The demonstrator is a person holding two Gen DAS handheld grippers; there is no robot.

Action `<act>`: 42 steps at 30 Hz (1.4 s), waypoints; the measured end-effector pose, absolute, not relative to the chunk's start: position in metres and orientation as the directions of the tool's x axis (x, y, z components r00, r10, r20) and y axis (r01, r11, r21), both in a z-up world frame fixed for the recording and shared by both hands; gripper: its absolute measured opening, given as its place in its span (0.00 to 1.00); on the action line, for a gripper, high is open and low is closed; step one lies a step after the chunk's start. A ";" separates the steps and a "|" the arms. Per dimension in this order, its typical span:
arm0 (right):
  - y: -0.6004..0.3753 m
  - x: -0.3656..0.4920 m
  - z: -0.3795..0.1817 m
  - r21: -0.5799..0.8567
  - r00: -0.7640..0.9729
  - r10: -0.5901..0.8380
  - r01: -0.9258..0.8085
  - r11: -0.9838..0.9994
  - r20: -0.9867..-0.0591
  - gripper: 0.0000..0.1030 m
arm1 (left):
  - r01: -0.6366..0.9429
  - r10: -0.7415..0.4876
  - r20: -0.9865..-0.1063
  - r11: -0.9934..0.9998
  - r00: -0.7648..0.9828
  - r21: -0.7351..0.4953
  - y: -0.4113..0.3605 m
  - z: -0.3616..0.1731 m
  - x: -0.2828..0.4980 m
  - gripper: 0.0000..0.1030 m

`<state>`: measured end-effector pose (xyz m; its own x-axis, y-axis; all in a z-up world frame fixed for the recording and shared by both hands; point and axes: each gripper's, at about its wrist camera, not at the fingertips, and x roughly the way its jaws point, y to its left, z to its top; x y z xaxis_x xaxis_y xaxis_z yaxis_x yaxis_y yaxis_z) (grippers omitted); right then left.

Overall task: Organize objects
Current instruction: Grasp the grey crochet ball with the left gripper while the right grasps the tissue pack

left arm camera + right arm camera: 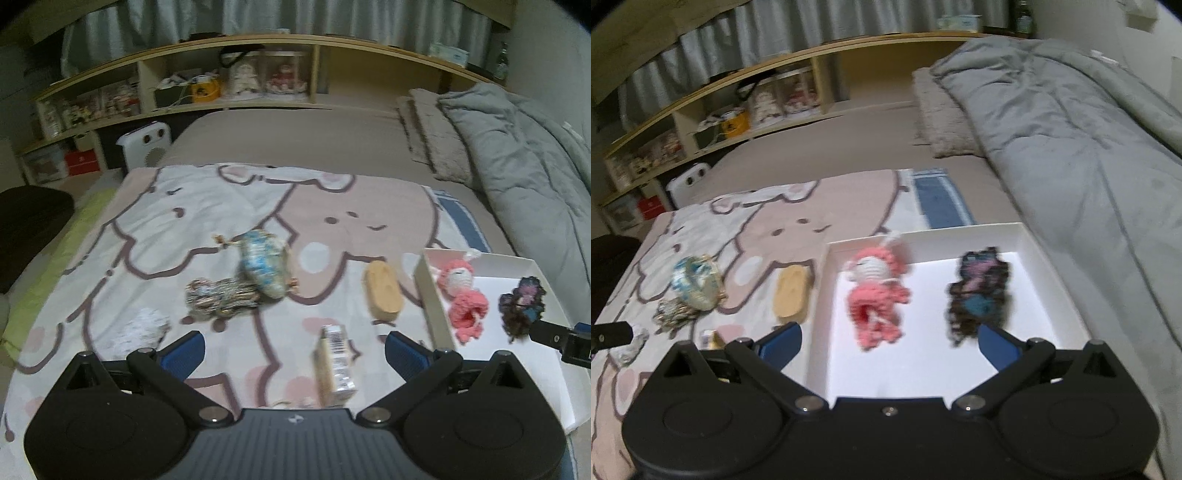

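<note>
A white tray point(1039, 245) lies on the bed at the right. In it lie a pink crochet doll point(877, 291) and a dark multicoloured crochet piece point(979, 291). My right gripper point(890, 343) is open and empty just above the tray's near part. My left gripper point(293, 350) is open and empty over the cartoon blanket point(155, 206), with a small printed box point(338, 363) between its fingers. Ahead lie a blue-white pouch point(264, 267), a brown patterned pouch point(219, 297), a wooden oval piece point(384, 295) and a white crumpled lump point(142, 328).
A grey duvet point(1071, 140) is heaped along the right side of the bed. A low wooden shelf point(229, 59) full of small things runs behind the bed. A white heater point(146, 147) stands on the floor at the left.
</note>
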<state>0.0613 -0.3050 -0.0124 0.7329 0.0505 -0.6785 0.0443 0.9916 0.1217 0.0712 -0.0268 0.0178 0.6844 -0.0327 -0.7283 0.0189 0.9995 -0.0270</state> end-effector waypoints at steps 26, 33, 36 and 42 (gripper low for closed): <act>-0.195 0.088 -0.049 0.307 0.655 0.362 -0.202 0.930 -0.663 0.86 | 0.036 -0.056 -0.770 0.998 0.636 -0.043 0.020 -0.022 0.042 0.99; -0.163 0.104 -0.072 0.309 0.604 0.393 -0.243 0.919 -0.693 0.85 | 0.091 -0.071 -0.796 0.996 0.602 -0.021 0.010 -0.038 0.045 0.98; -0.154 0.107 -0.083 0.254 0.593 0.357 -0.253 0.933 -0.721 0.84 | 0.106 -0.083 -0.803 0.994 0.590 -0.024 0.008 -0.042 0.047 0.97; -0.168 0.111 -0.089 0.153 0.620 0.255 -0.214 0.965 -0.742 0.82 | 0.136 -0.108 -0.806 0.990 0.582 -0.035 0.002 -0.044 0.046 0.96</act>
